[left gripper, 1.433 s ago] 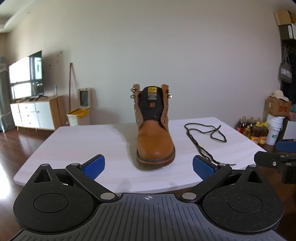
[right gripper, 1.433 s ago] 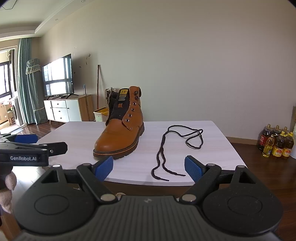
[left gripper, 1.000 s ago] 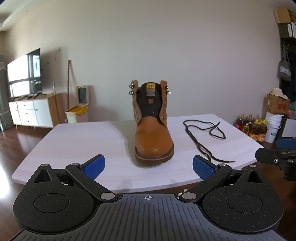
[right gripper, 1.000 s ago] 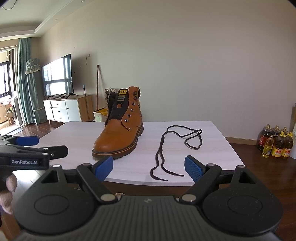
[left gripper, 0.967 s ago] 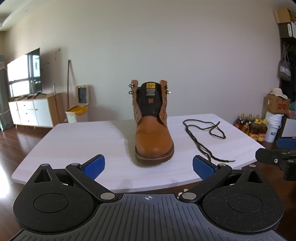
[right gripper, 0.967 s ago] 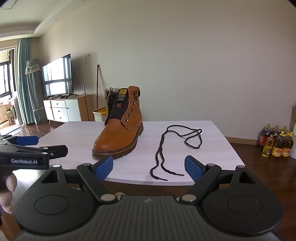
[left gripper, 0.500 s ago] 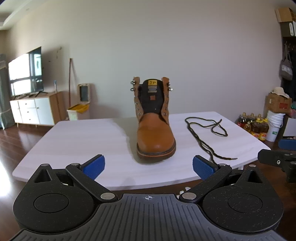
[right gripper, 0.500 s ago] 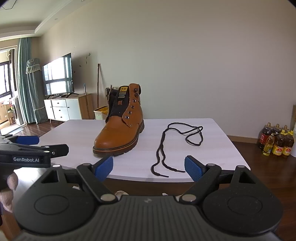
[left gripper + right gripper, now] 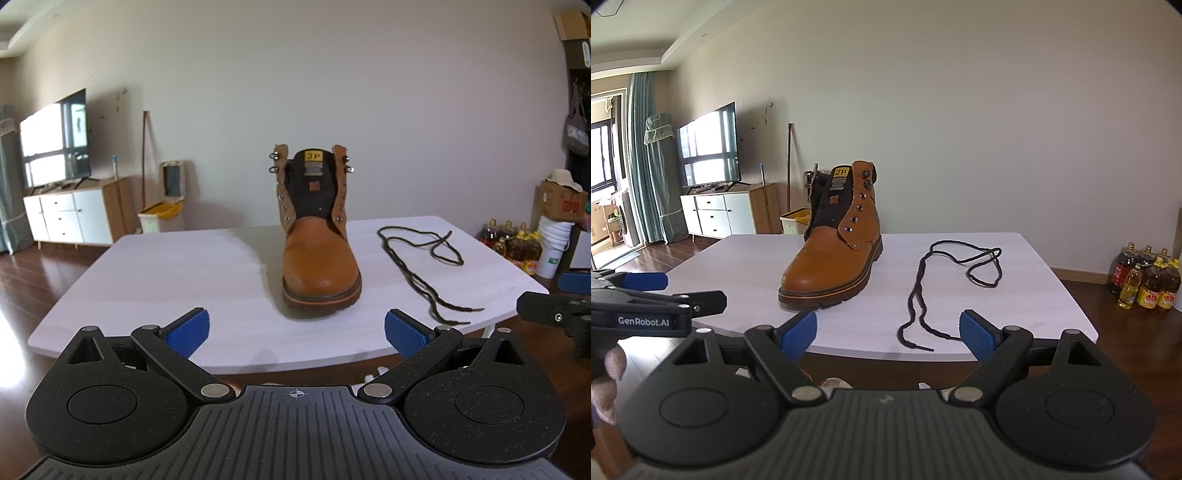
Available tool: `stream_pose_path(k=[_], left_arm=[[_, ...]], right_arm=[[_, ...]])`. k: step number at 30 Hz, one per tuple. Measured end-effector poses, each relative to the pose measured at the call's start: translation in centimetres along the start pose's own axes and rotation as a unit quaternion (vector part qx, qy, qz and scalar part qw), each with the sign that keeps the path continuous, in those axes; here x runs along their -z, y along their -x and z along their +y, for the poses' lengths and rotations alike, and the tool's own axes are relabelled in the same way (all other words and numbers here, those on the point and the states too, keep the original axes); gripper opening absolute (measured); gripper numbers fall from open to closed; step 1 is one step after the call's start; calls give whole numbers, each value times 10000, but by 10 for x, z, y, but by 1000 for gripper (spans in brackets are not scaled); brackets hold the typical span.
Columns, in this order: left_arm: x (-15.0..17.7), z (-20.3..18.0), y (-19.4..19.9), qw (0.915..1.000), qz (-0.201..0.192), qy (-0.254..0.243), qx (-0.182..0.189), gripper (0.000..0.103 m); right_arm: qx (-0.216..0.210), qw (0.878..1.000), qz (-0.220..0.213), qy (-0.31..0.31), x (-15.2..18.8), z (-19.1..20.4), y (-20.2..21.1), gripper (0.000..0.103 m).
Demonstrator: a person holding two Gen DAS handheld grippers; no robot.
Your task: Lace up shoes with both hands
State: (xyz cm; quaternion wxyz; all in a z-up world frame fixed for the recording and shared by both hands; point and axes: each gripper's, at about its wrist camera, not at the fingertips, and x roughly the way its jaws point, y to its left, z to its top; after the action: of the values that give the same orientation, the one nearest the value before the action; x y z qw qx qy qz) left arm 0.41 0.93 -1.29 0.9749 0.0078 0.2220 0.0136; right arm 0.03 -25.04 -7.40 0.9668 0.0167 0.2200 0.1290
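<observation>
The tan boot (image 9: 320, 254) stands upright near the middle of the white table (image 9: 166, 273), toe toward the near edge, tongue exposed and its eyelets bare. The dark shoelace (image 9: 424, 266) lies loose on the tabletop beside it, toward the right of the left wrist frame, well apart from the boot, its two ends trailing toward the near edge. The left gripper (image 9: 297, 330) sits low in the frame short of the table, blue pads spread wide, gripping nothing. The right gripper (image 9: 888, 332) hangs likewise off the near edge, spread wide and empty; the lace tips seem to lie just ahead of it.
</observation>
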Motion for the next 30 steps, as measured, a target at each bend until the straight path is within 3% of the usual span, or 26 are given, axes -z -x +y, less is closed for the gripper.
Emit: stream_pose_path(k=[30], left_arm=[[-8, 18, -23, 9998, 92, -111, -137, 103]], right_arm=[[-119, 9994, 336, 31, 1, 5, -38, 86]])
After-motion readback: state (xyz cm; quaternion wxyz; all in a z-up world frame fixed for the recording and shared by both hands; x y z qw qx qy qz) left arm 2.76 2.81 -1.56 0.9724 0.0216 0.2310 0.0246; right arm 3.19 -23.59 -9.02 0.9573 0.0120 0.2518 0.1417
